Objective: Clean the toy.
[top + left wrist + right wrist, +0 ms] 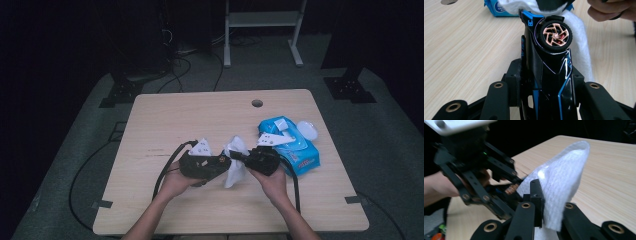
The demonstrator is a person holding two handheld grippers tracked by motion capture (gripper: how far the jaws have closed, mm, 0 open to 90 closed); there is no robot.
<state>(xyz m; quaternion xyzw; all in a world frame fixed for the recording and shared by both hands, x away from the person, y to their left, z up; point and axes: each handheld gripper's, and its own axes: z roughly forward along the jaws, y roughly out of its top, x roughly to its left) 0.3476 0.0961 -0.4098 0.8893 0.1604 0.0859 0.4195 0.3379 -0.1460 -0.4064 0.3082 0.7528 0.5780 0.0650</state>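
- Dark floor and cables surround the pale wooden bench (165,120).
- Left hand-held gripper (224,162), mid-frame, clamps a black toy car (549,62) narrowly.
- Right hand-held gripper (239,156) pinches a white wipe (236,162) against the car.
- Risk: the glossy car could twist out, or the limp wipe slip free; the wipe pack (295,145) sits near the right elbow's sweep.

The high view looks forward and down on the whole pale wooden surface (165,120) from afar. Each gripper view sits close behind its own black fingers, looking along them. All three share the white fibrous wipe (235,167) (581,50) (564,185).
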